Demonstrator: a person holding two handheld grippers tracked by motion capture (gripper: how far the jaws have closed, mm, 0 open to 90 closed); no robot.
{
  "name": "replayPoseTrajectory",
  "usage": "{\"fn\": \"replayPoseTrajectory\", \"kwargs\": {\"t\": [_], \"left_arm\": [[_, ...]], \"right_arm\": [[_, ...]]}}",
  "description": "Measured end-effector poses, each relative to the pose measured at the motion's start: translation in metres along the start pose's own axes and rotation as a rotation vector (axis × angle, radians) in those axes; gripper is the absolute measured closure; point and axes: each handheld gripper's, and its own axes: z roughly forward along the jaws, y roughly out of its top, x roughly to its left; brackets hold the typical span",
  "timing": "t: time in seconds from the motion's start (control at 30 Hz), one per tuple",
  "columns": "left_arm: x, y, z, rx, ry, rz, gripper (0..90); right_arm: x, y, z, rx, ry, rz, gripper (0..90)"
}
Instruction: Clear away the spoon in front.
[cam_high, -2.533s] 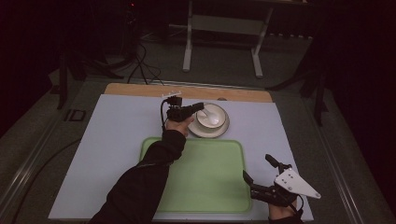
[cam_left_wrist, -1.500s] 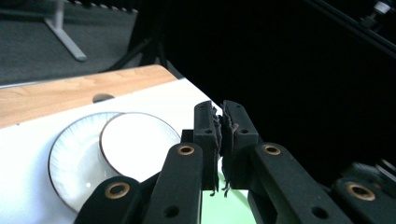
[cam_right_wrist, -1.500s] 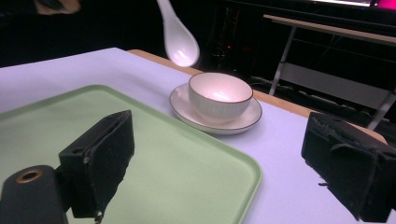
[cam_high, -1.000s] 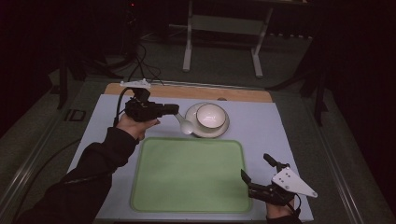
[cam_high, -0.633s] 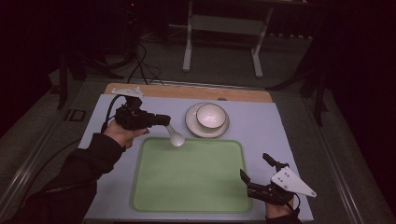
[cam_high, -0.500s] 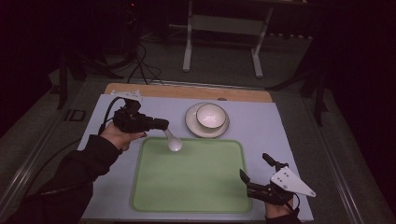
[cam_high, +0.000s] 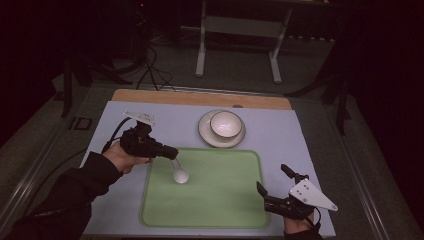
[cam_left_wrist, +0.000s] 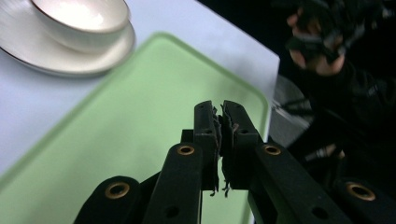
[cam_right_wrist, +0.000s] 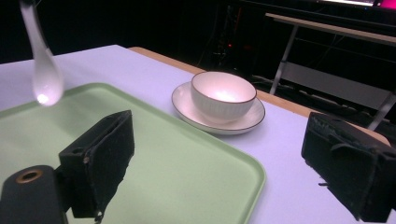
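From the high view, a pale lavender mat (cam_high: 310, 145) covers a table with a wooden strip (cam_high: 200, 98) along its far edge. On the mat lies a green tray (cam_high: 220, 200), and beyond it a white bowl (cam_high: 226, 124) sits on a saucer (cam_high: 205, 134). The left gripper (cam_high: 172, 152) clamps the handle of a white spoon (cam_high: 180, 175), whose bowl hangs low over the tray's left part. The right gripper (cam_high: 272, 187) rests at the tray's near right corner, its jaws spread with nothing between them. The room behind is dark, with a grey floor, loose cables and a metal stand (cam_high: 237, 45).

In the left gripper view, the jaws are pressed together above the green tray (cam_left_wrist: 116, 154); the spoon's handle cannot be made out between them.

In the right gripper view, the spoon (cam_right_wrist: 44, 70) hangs over the tray (cam_right_wrist: 187, 177), bowl end down, well apart from the bowl (cam_right_wrist: 223, 95).
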Motion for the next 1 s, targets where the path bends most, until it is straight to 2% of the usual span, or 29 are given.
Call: {"fn": "replayPoseTrajectory", "kwargs": {"t": [0.17, 0.2, 0.23, 0.47, 0.77, 0.8, 1.0], "left_arm": [[0.001, -0.007, 0.012, 0.083, -0.058, 0.025, 84.6], [0.001, -0.007, 0.012, 0.083, -0.058, 0.025, 84.6], [0.002, -0.009, 0.018, 0.107, -0.073, 0.024, 84.6], [0.009, -0.017, 0.038, 0.180, -0.123, 0.014, 84.5], [0.020, -0.024, 0.051, 0.190, -0.137, -0.026, 84.3], [0.022, -0.023, 0.053, 0.185, -0.141, -0.040, 84.3], [0.027, -0.022, 0.057, 0.170, -0.144, -0.022, 83.3]], "right_arm": [[0.001, 0.000, 0.001, 0.003, 0.002, 0.000, 9.5], [0.001, 0.000, 0.001, 0.003, 0.002, 0.000, 9.5], [0.001, 0.000, 0.001, 0.003, 0.003, -0.001, 9.5], [0.001, -0.001, 0.001, 0.006, 0.002, -0.005, 9.5], [0.000, -0.001, 0.001, 0.009, 0.004, -0.005, 9.5], [0.000, -0.001, 0.001, 0.009, 0.004, -0.005, 9.5], [0.000, -0.001, 0.001, 0.010, 0.006, -0.009, 9.5]]}}
